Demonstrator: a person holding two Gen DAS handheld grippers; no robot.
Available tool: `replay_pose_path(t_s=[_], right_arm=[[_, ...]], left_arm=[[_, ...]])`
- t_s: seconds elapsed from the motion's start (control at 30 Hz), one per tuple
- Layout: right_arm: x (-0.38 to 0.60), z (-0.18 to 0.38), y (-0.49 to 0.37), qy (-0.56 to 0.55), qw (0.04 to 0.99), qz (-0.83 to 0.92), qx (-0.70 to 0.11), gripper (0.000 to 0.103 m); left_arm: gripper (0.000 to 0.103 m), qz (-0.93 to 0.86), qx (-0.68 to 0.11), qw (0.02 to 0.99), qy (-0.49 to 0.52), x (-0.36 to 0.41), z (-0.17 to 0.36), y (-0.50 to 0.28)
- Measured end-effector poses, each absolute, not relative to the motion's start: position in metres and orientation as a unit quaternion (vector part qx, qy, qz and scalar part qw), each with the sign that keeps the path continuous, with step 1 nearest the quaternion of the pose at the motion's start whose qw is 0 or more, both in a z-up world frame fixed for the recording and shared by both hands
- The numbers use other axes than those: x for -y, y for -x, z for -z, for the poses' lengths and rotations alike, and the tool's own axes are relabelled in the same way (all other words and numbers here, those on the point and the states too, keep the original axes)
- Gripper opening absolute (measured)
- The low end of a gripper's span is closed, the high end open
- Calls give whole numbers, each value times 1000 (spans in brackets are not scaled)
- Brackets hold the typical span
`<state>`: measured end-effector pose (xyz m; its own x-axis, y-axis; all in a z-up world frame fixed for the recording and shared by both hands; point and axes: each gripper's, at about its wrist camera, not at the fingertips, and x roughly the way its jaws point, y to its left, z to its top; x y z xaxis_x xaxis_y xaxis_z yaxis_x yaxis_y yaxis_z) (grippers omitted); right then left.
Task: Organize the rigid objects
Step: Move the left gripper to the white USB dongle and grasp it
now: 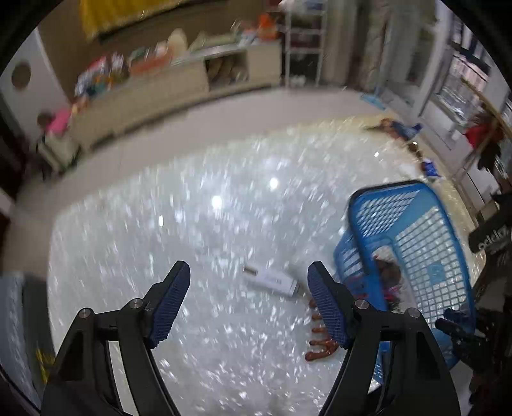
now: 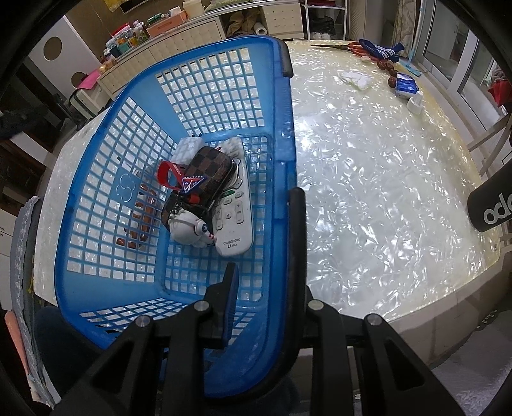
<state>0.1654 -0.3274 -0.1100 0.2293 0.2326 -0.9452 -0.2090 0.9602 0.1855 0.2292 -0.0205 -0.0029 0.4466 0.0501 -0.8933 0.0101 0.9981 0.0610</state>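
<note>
Your right gripper (image 2: pixel 262 256) is pinching the blue basket (image 2: pixel 96 288) by its side wall. Inside the basket, a checkered pouch (image 2: pixel 204 172) is lying on top of a white remote (image 2: pixel 235 217).

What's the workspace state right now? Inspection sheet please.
Surface: glossy pearl-patterned table.
Job's things: blue basket holds white remote, checkered pouch, small white figure; white stick and brown beads lie on the table outside it.
Clutter: far edge has red-handled scissors, tissue pack, white cloth.
Grippers: left hand-held gripper open, blurred view; right hand-held gripper clamps the basket rim.
Cables: nothing seen.
Surroundings: cluttered sideboard.
</note>
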Motion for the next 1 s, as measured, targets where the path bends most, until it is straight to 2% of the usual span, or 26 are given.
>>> replay_pose_path(t_s=[0.13,0.33,0.77,1.0], right_arm=[[327,110,-165,-9,784,-141,-605,24],[326,110,-164,-10,783,-143,-605,24],[329,110,-165,-11,782,-155,-603,24],[329,110,-166,-7,782,-162,-602,25]], left_arm=[[79,-22,-581,813,39,-4,44,-239],[79,-32,-624,767,146,-25,89,-246],[79,-93,-653,719,220,-31,157,-267],[79,-135,-622,724,265,-30,176,-271]])
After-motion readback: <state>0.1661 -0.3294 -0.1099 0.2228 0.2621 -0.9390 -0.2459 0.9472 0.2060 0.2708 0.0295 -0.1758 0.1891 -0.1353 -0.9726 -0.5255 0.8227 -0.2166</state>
